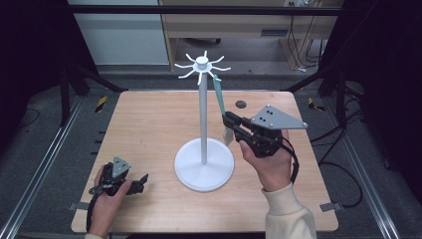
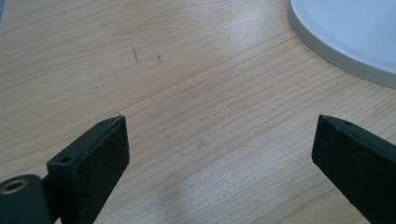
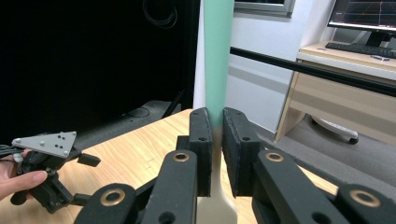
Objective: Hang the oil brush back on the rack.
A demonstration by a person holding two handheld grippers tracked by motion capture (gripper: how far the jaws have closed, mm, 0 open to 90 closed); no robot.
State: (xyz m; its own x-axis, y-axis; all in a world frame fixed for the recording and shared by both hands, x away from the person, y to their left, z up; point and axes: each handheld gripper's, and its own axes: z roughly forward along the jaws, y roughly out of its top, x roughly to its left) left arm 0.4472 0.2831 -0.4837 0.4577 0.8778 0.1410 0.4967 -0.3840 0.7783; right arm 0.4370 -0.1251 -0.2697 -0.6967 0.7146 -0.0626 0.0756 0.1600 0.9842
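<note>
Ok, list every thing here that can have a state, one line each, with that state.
Right gripper: shut on the utensil, raised beside the stand's pole.
Utensil: green handle upright, pale end pointing down, top end close under one of the hooks; whether it hangs on one I cannot tell.
Stand: upright on the table, round base flat.
Hooks: the others bare.
Left gripper: open, nothing between its fingers, low over the table.
</note>
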